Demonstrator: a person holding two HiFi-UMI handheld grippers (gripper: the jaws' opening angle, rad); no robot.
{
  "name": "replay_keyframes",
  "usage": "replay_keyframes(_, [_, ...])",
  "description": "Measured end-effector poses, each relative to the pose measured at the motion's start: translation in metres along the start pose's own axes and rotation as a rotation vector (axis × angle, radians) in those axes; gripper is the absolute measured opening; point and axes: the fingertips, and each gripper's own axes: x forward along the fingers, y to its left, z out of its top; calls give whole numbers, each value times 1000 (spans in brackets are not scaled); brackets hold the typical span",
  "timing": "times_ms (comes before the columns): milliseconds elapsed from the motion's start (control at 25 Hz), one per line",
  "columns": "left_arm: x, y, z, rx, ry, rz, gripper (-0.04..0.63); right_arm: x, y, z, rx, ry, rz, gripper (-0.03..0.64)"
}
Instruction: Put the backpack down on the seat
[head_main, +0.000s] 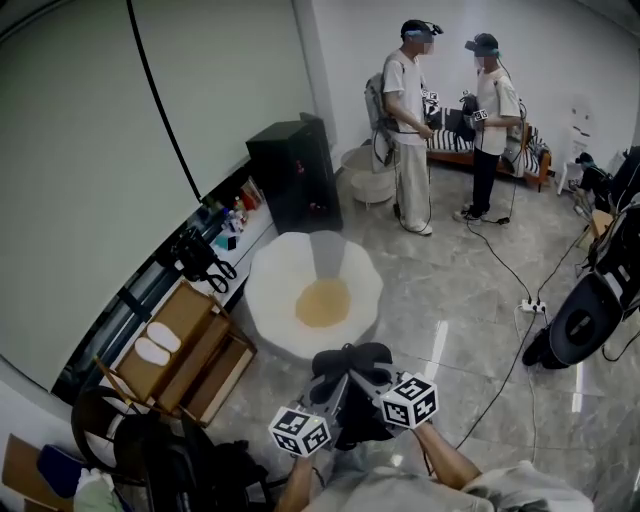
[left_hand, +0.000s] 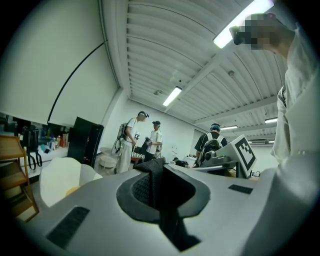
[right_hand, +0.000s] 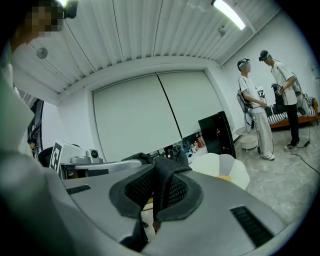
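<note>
**Backpack held by its straps in both grippers, short of the seat**

Head view: the left gripper and the right gripper sit side by side, close together, each pointing roughly level. The black backpack hangs between and just below their tips.

Left gripper view: the jaws are drawn together and clamped on a black webbing strap. The strap rises out of the gap between the pads and folds over.

Right gripper view: the jaws are likewise closed, pinching a black mesh strap that stands up in a crumpled peak between the pads.

The seat, a white chair with a scalloped rim and a yellow cushion, lies directly ahead of both grippers, just beyond the backpack. From above, the bag overlaps the seat's near rim, but no view shows whether the two touch. The seat appears ahead and to the left of the left gripper's jaws, and ahead and to the right of the right gripper's jaws.

Farther ahead and to the left stands a black cabinet. Well beyond the seat, two people stand facing each other. A wooden rack stands to the left of the left gripper.
</note>
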Motion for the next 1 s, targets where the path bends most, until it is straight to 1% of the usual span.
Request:
replay_keyframes(520, [65, 116, 42, -40, 22, -30, 43, 110, -73, 45, 7, 31, -20, 40])
replay_keyframes(760, [96, 177, 72, -32, 14, -49, 43, 170, -106, 76, -6, 26, -32, 41])
replay_keyframes(1000, [113, 214, 88, -3, 11, -66, 43, 205, -126, 92, -10, -3, -39, 40])
